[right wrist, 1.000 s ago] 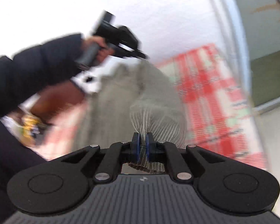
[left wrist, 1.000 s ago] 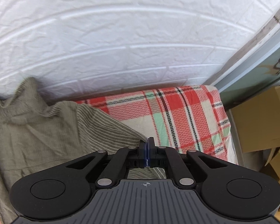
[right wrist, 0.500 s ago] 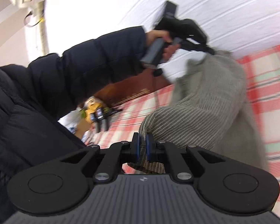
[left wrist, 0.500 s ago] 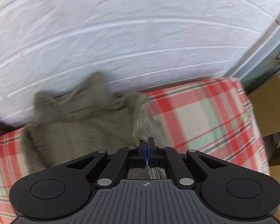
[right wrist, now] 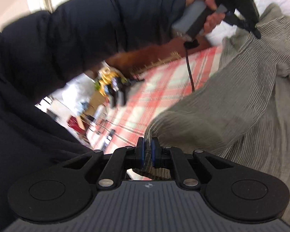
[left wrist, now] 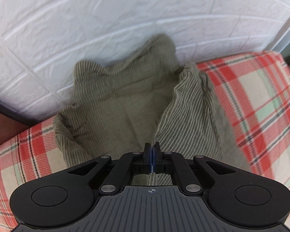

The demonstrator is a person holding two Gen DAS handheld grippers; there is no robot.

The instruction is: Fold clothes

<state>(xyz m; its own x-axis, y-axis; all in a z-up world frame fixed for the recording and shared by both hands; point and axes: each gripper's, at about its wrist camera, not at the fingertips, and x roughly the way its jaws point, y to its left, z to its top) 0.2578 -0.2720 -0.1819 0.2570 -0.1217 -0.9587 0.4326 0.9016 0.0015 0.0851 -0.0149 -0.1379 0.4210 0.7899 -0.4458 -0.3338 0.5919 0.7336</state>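
An olive green garment with thin pale stripes [left wrist: 125, 100] hangs over the red plaid bed cover [left wrist: 261, 100], bunched and partly raised against the white wall. My left gripper [left wrist: 152, 150] is shut on an edge of it, the cloth running up from between the pads. In the right wrist view the same garment [right wrist: 241, 100] stretches from my right gripper [right wrist: 148, 150], shut on a bunched hem, up to the left gripper [right wrist: 247, 26] held in a hand [right wrist: 208, 9] at the top right.
A white panelled wall [left wrist: 125, 15] stands behind the bed. A dark puffy jacket sleeve [right wrist: 87, 31] fills the upper left of the right wrist view. Blurred yellow and black clutter [right wrist: 112, 85] lies beyond the bed's edge. A brown wooden board [left wrist: 7, 127] borders the bed.
Both grippers have swept sideways across the bed with the garment held. The garment now sits at the middle of the left wrist view. The right view has swung onto the sleeve and the left gripper.
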